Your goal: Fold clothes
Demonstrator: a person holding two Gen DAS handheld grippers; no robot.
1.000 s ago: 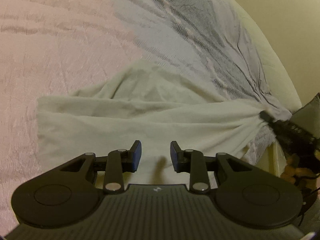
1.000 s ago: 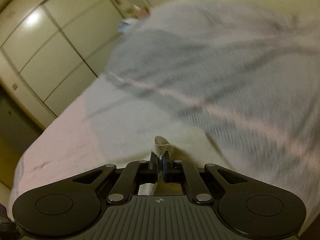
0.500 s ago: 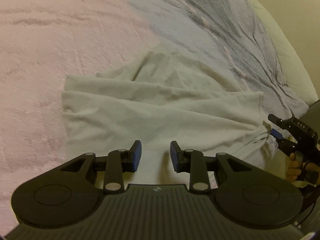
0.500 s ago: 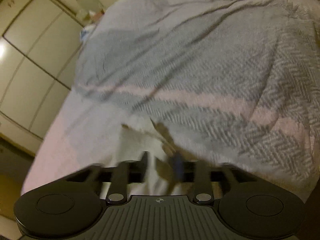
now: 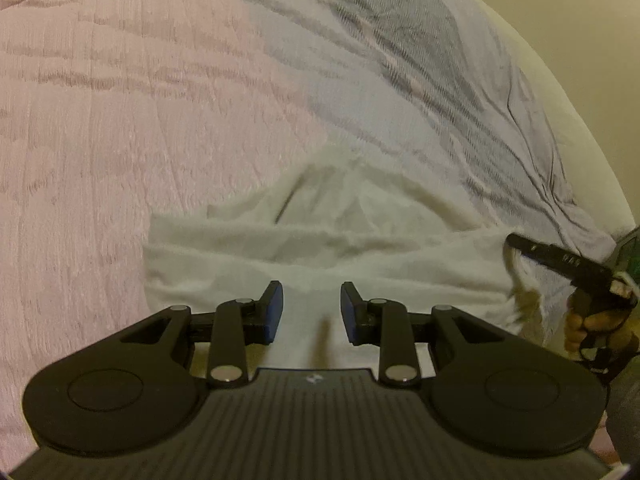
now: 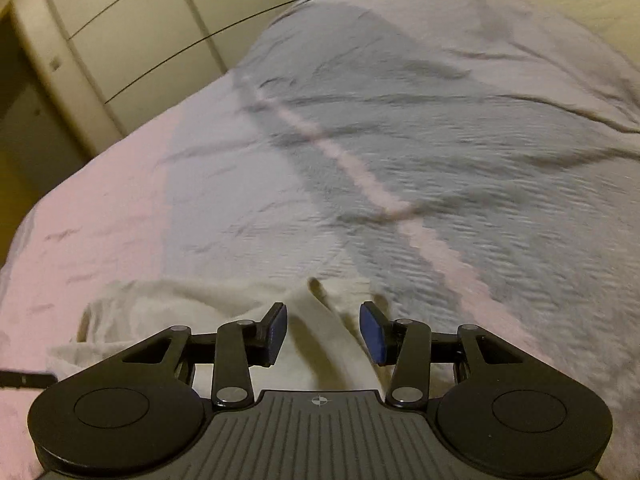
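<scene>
Rumpled white garment on a pink and grey bedspread. Left gripper spread above its near edge; right gripper spread around a raised fold, pinching nothing.

The bedspread is motion-blurred; the cream garment's near edge perhaps continues beneath the left claw.

Place: someone's bedroom at home
Giveaway: big bed with a grey herringbone blanket
Also: cream built-in wardrobe doors alongside
</scene>
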